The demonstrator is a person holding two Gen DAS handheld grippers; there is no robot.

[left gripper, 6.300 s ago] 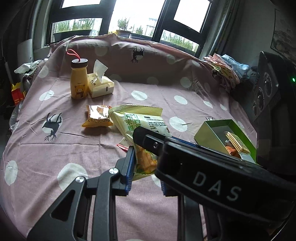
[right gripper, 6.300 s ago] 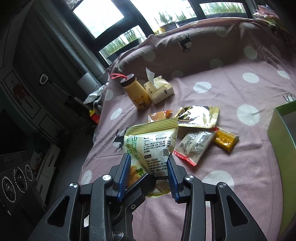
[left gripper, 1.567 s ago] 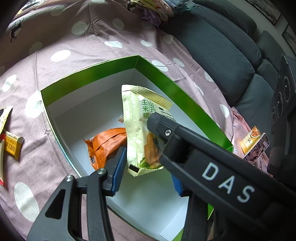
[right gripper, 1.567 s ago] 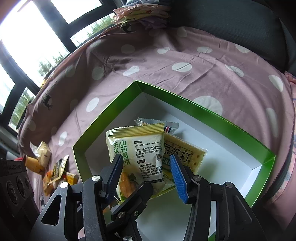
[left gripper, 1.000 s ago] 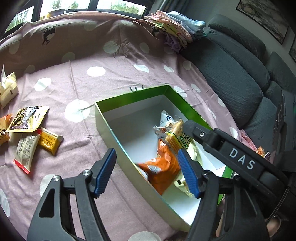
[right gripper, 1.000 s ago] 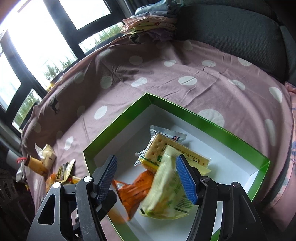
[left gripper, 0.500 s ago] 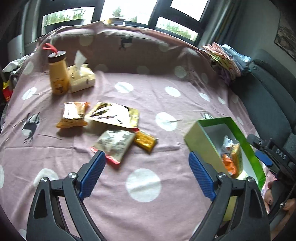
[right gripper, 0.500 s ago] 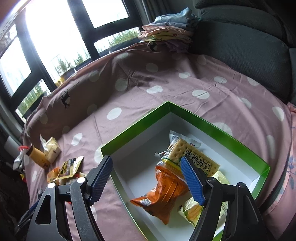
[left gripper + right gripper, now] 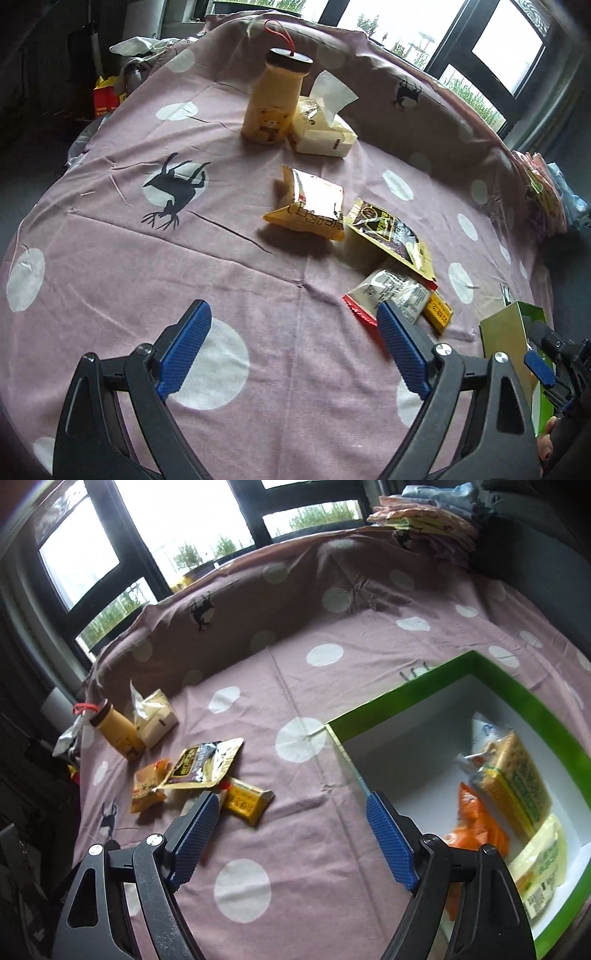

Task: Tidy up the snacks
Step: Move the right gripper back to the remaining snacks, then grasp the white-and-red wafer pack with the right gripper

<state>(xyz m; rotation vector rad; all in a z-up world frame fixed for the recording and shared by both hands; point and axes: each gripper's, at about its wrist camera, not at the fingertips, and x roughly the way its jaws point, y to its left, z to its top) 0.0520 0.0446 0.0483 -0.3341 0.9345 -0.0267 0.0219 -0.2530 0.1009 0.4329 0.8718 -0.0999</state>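
Note:
My left gripper (image 9: 290, 314) is open and empty over the dotted pink cloth. Just beyond its right finger lie a clear red-edged packet (image 9: 388, 295) and a small yellow bar (image 9: 437, 312). Farther off are a black-and-gold pouch (image 9: 391, 232) and a yellow-orange packet (image 9: 310, 208). My right gripper (image 9: 291, 799) has its jaws opening, with nothing between them, above the cloth at the left wall of the green box (image 9: 406, 698). The box holds an orange packet (image 9: 476, 823), a cracker pack (image 9: 517, 782) and a pale green bag (image 9: 543, 860). The yellow bar (image 9: 245, 801) lies near its left finger.
A yellow bottle (image 9: 273, 107) with a red loop and a tissue pack (image 9: 323, 129) stand at the far side of the cloth. Folded clothes (image 9: 424, 520) sit on a dark sofa (image 9: 535, 554) at the back right. Windows run behind.
Both grippers let the pale green bag drop into the box and opened wide. They then swung left, away from the box, toward the loose snacks on the cloth.

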